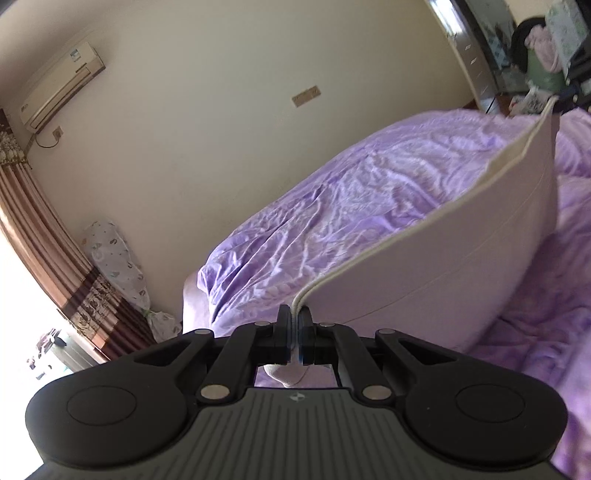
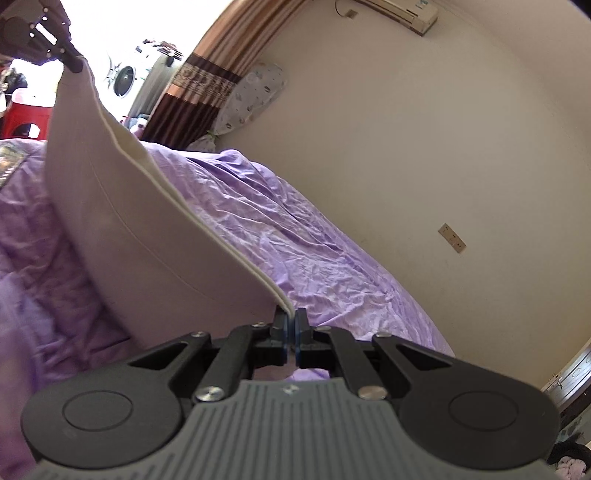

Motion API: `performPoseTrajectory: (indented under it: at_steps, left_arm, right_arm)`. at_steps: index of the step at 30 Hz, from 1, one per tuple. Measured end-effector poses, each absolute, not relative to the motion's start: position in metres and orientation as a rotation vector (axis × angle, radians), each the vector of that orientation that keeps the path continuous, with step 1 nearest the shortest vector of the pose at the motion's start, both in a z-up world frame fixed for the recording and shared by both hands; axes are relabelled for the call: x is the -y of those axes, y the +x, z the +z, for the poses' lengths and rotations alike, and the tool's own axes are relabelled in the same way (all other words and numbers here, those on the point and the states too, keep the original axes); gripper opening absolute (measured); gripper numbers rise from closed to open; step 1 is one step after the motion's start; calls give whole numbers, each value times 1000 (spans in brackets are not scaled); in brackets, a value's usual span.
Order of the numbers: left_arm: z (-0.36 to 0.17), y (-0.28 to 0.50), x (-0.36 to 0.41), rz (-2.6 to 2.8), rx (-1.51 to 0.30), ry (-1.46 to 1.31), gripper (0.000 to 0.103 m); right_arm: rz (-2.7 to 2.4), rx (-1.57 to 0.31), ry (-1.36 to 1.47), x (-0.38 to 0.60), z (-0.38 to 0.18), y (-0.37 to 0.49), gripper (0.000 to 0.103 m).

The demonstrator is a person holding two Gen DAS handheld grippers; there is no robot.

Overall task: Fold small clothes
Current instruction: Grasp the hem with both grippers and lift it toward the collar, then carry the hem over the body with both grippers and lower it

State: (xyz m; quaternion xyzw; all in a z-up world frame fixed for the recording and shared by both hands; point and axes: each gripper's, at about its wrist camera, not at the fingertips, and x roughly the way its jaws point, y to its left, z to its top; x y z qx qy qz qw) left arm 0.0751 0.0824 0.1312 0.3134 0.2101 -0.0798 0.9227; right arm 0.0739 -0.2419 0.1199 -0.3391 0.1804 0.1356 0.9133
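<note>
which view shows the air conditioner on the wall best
The left wrist view. There the air conditioner sits whole on the wall, upper left, its plug cord below it. In the right wrist view the air conditioner is cut off by the top edge, so only its lower strip shows.

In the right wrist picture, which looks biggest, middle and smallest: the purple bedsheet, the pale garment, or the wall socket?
1. Wrinkled purple bedsheet
2. Pale beige garment, though nearness to the camera enlarges it
3. Small tan wall socket
</note>
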Motion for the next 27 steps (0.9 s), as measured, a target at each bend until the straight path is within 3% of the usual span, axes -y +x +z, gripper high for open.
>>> performPoseTrajectory:
  at_steps: [12,27]
  left_arm:
    - [84,238,-89,-108,-593,610,3]
    - [-65,400,-122,-157,-889,493,3]
  right_arm:
    - [296,-498,-683,233,88,264,0]
    - [322,-780,-567,215,-98,465,0]
